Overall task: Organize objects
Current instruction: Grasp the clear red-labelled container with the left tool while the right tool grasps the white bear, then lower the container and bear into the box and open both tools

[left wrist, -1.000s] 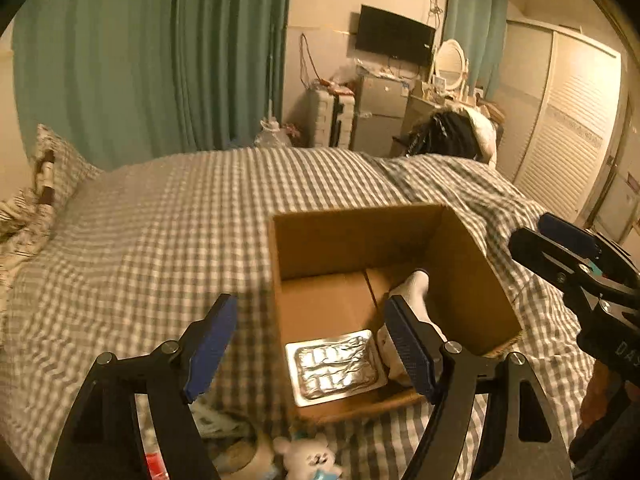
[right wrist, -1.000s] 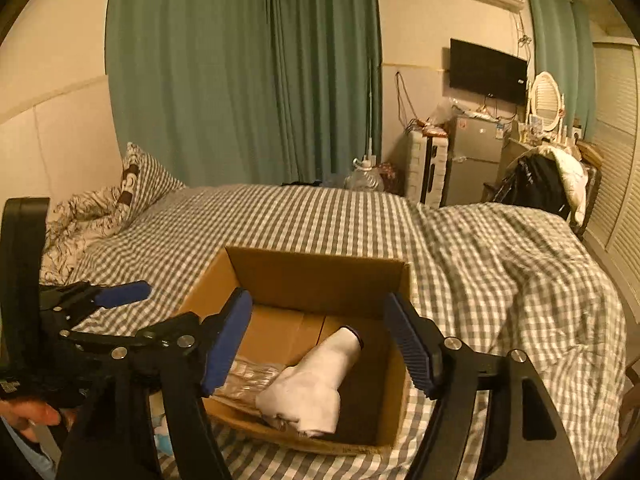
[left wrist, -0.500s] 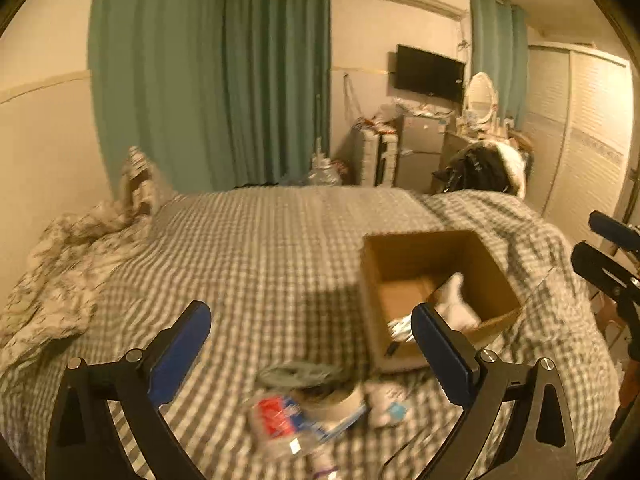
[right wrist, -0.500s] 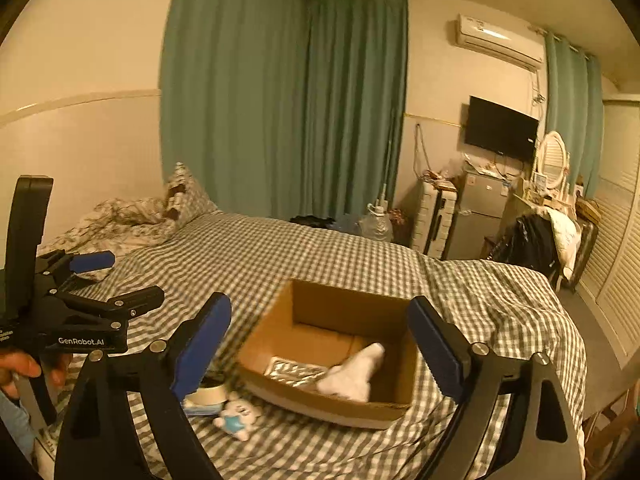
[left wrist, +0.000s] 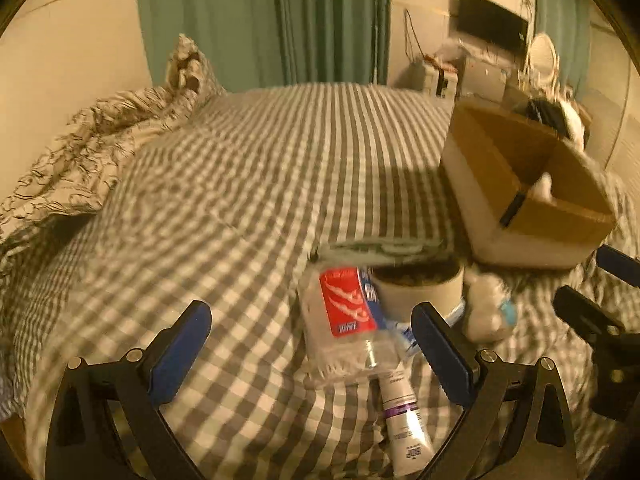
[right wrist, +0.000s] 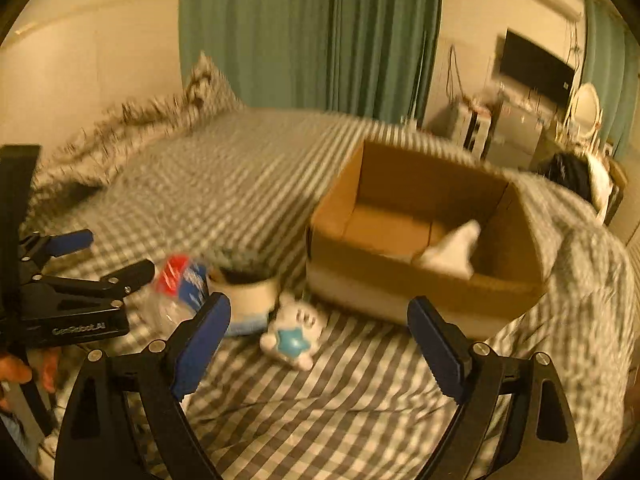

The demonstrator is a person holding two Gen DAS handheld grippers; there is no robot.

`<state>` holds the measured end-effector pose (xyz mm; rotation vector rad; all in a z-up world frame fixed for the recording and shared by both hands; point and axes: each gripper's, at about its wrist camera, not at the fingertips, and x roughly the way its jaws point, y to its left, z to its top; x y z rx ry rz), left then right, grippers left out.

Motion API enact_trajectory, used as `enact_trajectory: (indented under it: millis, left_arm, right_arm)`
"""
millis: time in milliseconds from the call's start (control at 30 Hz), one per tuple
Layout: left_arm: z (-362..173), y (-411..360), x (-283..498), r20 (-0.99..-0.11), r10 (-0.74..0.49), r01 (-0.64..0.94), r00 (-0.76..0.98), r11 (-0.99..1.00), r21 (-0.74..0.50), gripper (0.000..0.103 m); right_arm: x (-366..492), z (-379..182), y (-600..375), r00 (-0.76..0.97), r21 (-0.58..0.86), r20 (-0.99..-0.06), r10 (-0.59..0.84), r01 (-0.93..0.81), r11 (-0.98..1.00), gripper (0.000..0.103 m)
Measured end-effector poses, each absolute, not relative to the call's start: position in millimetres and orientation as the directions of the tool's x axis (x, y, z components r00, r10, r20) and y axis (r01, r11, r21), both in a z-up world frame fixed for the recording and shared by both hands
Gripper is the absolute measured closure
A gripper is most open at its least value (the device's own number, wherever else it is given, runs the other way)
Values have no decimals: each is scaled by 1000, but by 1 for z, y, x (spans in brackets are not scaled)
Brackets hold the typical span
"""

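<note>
An open cardboard box [left wrist: 520,216] [right wrist: 404,280] stands on the checked bed and holds a white sock [right wrist: 452,252]. Beside it lies a pile: a clear plastic bottle with a red label [left wrist: 344,312] [right wrist: 176,280], a tape roll [left wrist: 416,284] [right wrist: 244,292], a small white plush toy [left wrist: 486,304] [right wrist: 294,330] and a white tube [left wrist: 402,420]. My left gripper [left wrist: 312,356] is open and empty just above the bottle and tube. My right gripper [right wrist: 320,344] is open and empty, over the bed near the plush toy.
A crumpled patterned duvet and pillow [left wrist: 100,144] lie at the bed's left. Green curtains [left wrist: 300,20] hang behind. A TV, mirror and cluttered furniture [right wrist: 536,92] stand at the far right. The left gripper also shows at the left of the right wrist view [right wrist: 60,304].
Both grippers have pulled back from the box and dropped toward the pile on the bed. The left one now hovers over the bottle; the right faces the plush toy.
</note>
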<state>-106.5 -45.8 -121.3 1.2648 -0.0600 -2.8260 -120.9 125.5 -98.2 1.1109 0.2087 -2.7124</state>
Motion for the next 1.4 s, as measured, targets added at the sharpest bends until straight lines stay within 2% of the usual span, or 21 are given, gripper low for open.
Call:
enact_trajectory:
  millis: [67, 233, 333, 500, 567, 633, 667, 733, 800, 1100, 1400]
  left_arm:
    - [-132, -42, -109, -752, -74, 23, -655, -997, 78, 0]
    - [-156, -36, -118, -789, -31, -1, -613, -999, 40, 2]
    - [-171, -35, -124, -813, -22, -29, -581, -998, 48, 14]
    - [-179, -36, -133, -828, 12, -37, -561, -999, 11, 15]
    - [-184, -34, -134, -830, 10, -44, -558, -999, 18, 15]
    - [-187, -30, -136, -834, 11, -62, -552, -998, 28, 16]
    - [-188, -30, -137, -835, 8, -69, -550, -997, 35, 22]
    - [-189, -27, -136, -840, 28, -87, -542, -996, 23, 30]
    - [-188, -29, -135, -843, 40, -86, -536, -996, 8, 30]
    - [-166, -32, -104, -841, 108, -70, -530, -994, -84, 33]
    - [-127, -21, -66, -799, 132, -90, -587, -991, -98, 38]
  right_arm:
    - [-130, -118, 124, -672, -63, -732, -113, 233, -971, 13]
    - [-151, -154, 123, -612, -42, -784, -105, 220, -975, 13]
    - [-160, -167, 121, -585, -20, -802, -118, 223, -975, 13]
    - [-171, -184, 118, -554, -12, -824, -119, 226, -974, 13]
    - [-175, -190, 119, -538, 11, -832, -134, 225, -974, 15]
    - [-176, -195, 121, -527, 31, -837, -147, 223, -974, 22]
    - [-176, -195, 121, -525, 31, -838, -149, 227, -973, 25]
    - [-175, -195, 119, -517, 46, -839, -170, 245, -968, 37]
    - [-172, -194, 118, -508, 63, -840, -190, 256, -965, 50]
    - [-140, -167, 125, -567, 46, -803, -182, 245, -969, 50]
    - [-93, -119, 143, -651, 50, -731, -203, 246, -968, 50]
